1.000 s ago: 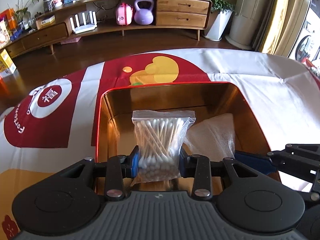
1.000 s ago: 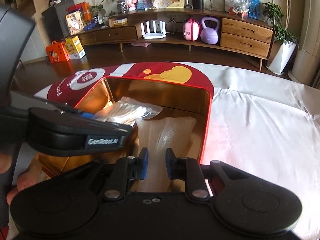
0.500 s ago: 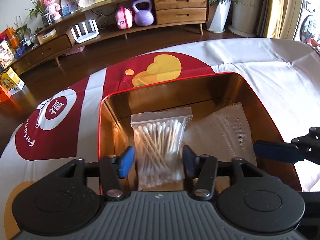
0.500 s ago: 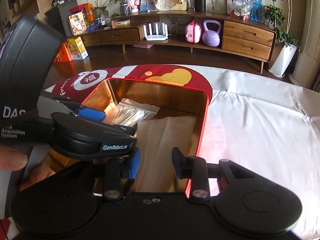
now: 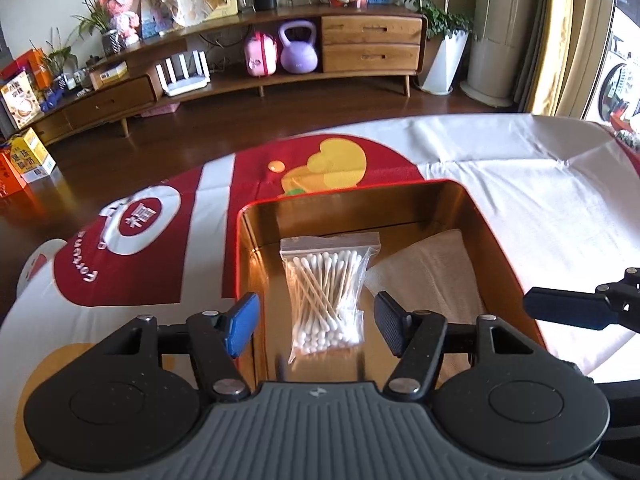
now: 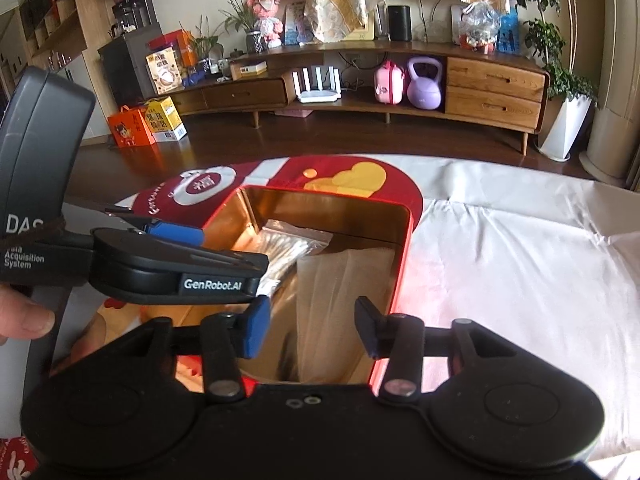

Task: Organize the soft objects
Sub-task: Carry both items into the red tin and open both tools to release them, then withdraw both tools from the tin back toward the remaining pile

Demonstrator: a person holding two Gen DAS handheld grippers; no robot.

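Inside the gold-lined red tin, on the left half of its floor, lies the clear zip bag of cotton swabs, flat and free, no longer pinched upright as a second ago. Beside it, on the right half and touching or just overlapping its edge, lies the pale gauze-like packet, likewise let go. Above the swab bag hangs the left gripper, jaws opening and now roughly half spread, blue pad on one side and black pad on the other standing clear of the bag with a gap on each side, nothing held. Over the packet hangs the right gripper, jaws also opening, a little narrower than the left's, pads clear of the packet below, nothing held; seen here too the swab bag tucked toward the tin's far left corner, partly hidden behind the left tool's body. Compared with a second ago, both tools drawn up and back from the tin, more of its rim and of the red-and-white cloth underneath in view. Judged from this: both soft items delivered side by side into the tin, the release step just being finished, placing done for this pair. Left to do, probably only clearing the tin's walls on the way out and looking for further items; none visible on the cloth in either view.
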